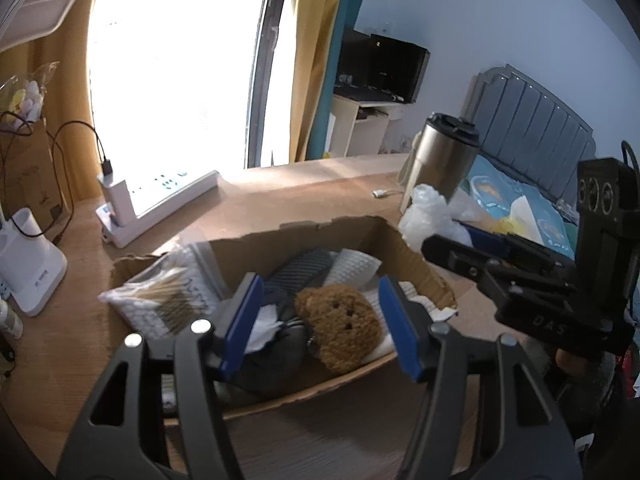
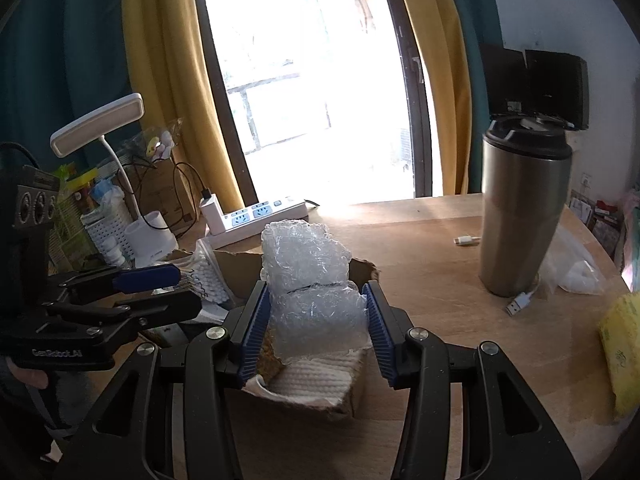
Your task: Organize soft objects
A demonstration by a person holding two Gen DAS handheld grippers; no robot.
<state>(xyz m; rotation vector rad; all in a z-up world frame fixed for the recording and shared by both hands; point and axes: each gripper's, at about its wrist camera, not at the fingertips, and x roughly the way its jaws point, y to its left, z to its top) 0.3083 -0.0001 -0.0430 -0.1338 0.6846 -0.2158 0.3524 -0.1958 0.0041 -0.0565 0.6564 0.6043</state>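
Bubble wrap sits pinched between the blue pads of your right gripper, the crumpled clear wad standing up out of the jaws and held above the cardboard box. Beneath it in the right wrist view, a white knitted cloth lies in the near end of the box.

Your left gripper has its pads spread apart with nothing pressed between them; they hang over the near side of the box, framing what lies inside. Directly between them sits a brown plush bear, resting partly on a dark grey fabric item with a white tag tucked at its edge. Behind the bear lie a dark ribbed cloth and the white knitted cloth, and at the left end of the box a pack of cotton swabs leans over the torn rim.

Both grippers point down at a slant toward the box, yours on the right coming in from the side so that each shows in the other's view.

Outward on the wooden table, a steel tumbler stands upright to the right, a clear plastic bag just beside it, a white USB cable at its base. A white power strip lies near the window, with a desk lamp further left.
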